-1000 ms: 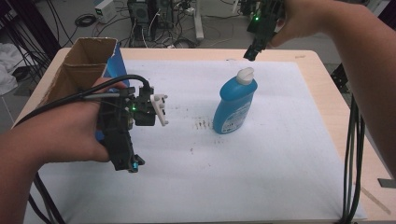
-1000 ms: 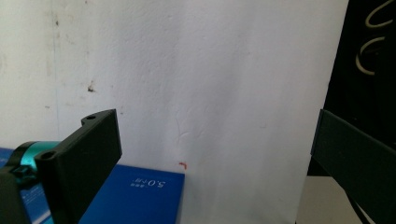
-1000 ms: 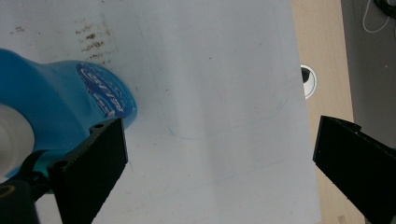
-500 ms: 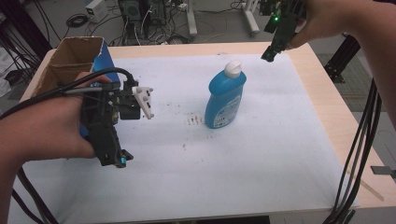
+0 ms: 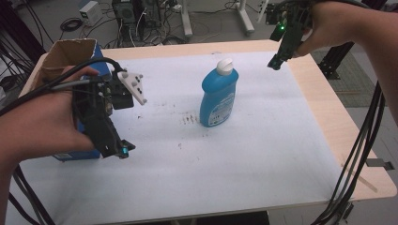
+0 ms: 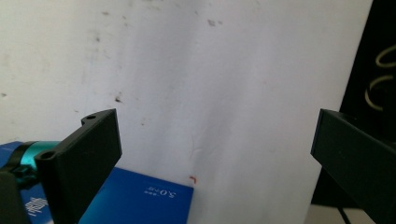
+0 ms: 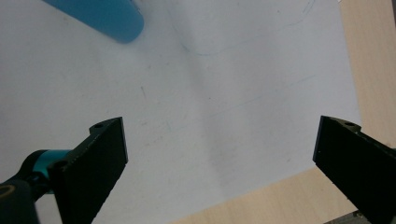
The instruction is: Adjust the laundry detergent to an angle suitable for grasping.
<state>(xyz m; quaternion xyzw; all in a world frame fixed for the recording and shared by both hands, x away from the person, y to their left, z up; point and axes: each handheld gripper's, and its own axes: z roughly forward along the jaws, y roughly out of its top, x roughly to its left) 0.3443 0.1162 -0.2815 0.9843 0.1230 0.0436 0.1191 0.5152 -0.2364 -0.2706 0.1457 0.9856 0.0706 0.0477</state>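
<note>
- Two hand-held grippers are flanking a blue bottle (image 5: 218, 96) in the high view: the bottle is standing upright near the middle of the white sheet (image 5: 263, 159), its white cap (image 5: 225, 66) on top, touched by neither tool. The left gripper (image 5: 117, 151) is hovering low at the near-left, just in front of a blue box (image 5: 75, 154) and an open cardboard box (image 5: 70, 51); the right gripper (image 5: 276, 62) is hanging in the air over the far-right of the table (image 5: 356, 140), well apart from the bottle.
- Looking along the left gripper (image 6: 212, 154) in its own view, the jaws are standing wide apart and gripping nothing, with stained white sheet (image 6: 233, 70) between them and a corner of the blue box (image 6: 144, 200) lying just below (its label reads upside down).
- Looking along the right gripper (image 7: 219, 158) in its view, the jaws are likewise spread and empty over the white sheet (image 7: 210, 93), while the blue bottle (image 7: 100, 16) is showing as a blur at the upper left, off the line between the jaws.
- Judging from this, the tall, narrow bottle is looking easy to topple: a sideways brush from one jaw during a fresh approach, or a pinch high on the tapered neck, could knock it over or let it slip.
</note>
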